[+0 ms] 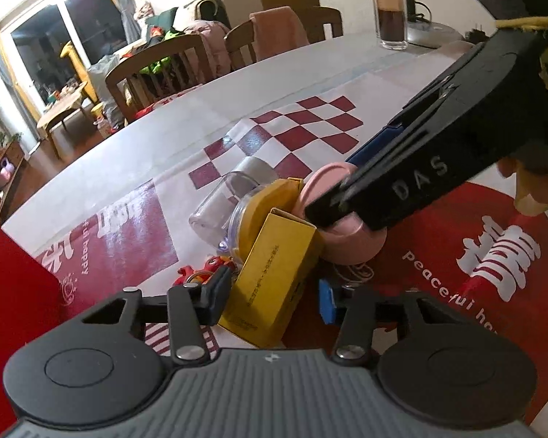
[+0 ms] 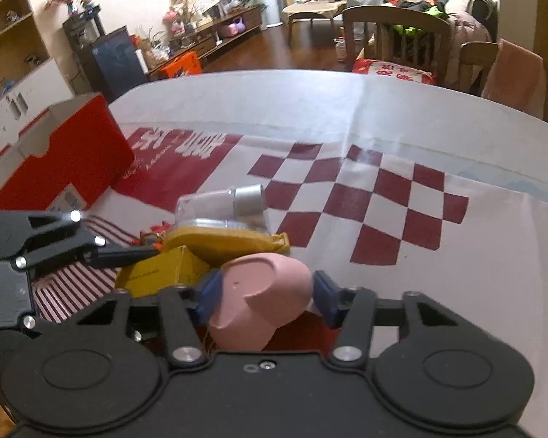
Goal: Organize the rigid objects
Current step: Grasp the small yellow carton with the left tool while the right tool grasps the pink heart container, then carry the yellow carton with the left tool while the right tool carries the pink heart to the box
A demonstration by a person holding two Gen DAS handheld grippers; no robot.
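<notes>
From left to right, we see a red box [image 2: 58, 157] at the bench's [image 2: 274, 109] left edge, then a cluster of small things on the red-and-white cloth [image 2: 365, 200]. Our left gripper [image 1: 270, 292] has its fingers around a yellow carton [image 1: 274, 273], the black left finger touching its side while the blue right pad stands just apart. Behind the carton lie a clear jar [image 1: 230, 197] on its side and a yellow lid [image 1: 263, 211]. To the right, our right gripper [image 2: 266, 292] has its blue fingers clenched on a pink cup [image 2: 263, 292], tilted over just beside the carton.
</notes>
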